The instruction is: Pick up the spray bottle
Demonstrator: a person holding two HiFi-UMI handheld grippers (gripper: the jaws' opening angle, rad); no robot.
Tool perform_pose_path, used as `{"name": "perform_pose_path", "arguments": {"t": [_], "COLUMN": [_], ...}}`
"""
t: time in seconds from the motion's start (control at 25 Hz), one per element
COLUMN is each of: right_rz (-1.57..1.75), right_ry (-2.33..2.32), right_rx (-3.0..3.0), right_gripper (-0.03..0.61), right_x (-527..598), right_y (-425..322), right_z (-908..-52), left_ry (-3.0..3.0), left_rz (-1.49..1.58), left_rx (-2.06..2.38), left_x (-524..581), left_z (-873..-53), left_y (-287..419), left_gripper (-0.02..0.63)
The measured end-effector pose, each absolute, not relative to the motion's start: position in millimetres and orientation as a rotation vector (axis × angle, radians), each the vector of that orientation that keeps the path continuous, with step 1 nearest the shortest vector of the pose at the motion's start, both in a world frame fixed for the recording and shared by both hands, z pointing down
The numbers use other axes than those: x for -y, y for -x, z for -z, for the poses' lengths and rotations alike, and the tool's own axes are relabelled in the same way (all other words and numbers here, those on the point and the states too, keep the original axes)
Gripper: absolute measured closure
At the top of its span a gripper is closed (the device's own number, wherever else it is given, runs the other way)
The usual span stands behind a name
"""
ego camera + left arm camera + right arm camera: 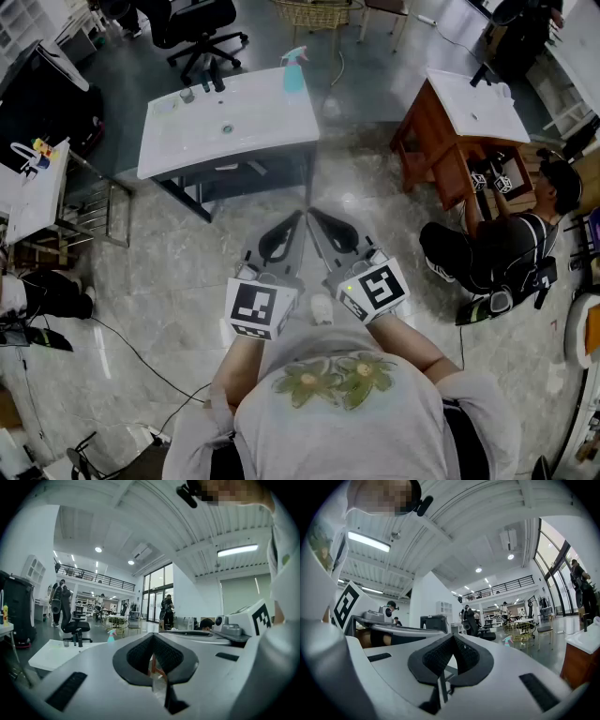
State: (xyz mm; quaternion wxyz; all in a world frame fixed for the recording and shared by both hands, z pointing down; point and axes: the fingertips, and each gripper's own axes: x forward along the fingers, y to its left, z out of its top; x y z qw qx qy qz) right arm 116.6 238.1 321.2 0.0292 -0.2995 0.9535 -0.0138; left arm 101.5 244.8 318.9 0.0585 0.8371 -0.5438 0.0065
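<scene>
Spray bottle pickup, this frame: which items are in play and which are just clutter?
In play:
- spray bottle, upright at the far edge of the white sink counter
- left gripper and right gripper, both shut and empty, held close to the person and short of the counter

Clutter:
- office chair
- wicker basket
- wooden sink cabinet
</scene>
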Motion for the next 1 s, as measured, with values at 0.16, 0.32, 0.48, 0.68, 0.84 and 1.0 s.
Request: {"name": "perform_pose_path", "arguments": {"t": [0.16,0.32,0.48,0.68,0.84,1.0], "right_rz": [0.088,0.103,0.091,0.189,0.062,-0.020], "right_ry": [0.899,0.839,0.804,0.794,0.819,0.891], "right_rx": [-2.951,-2.970,-2.972,-2.945,-2.983,-2.969], "right_gripper": [0.558,0.557,0.557,0.557,0.557,0.557], "right_x": [-227,-218,-206,-188,-176,-150], "right_y": [-126,-130,-134,-139,-139,-135], "right_z": [-330,-336,-340,-344,-349,-353], "left_ry": [-2.522,-2.481,-2.428,-2.400,-2.396,-2.444], "left_rz": [-0.037,-0.063,-0.046,-0.034,-0.036,-0.036], "left_rx": [1.657,1.686,1.736,1.777,1.742,1.670], "left_x": [-232,-221,-209,-193,-178,-155], "left_z": [-323,-331,-338,-339,-345,-358], "left_y": [-111,-114,-116,-120,-122,-119], "left_gripper": [0.604,0.604,0.604,0.604,0.604,0.604]}}
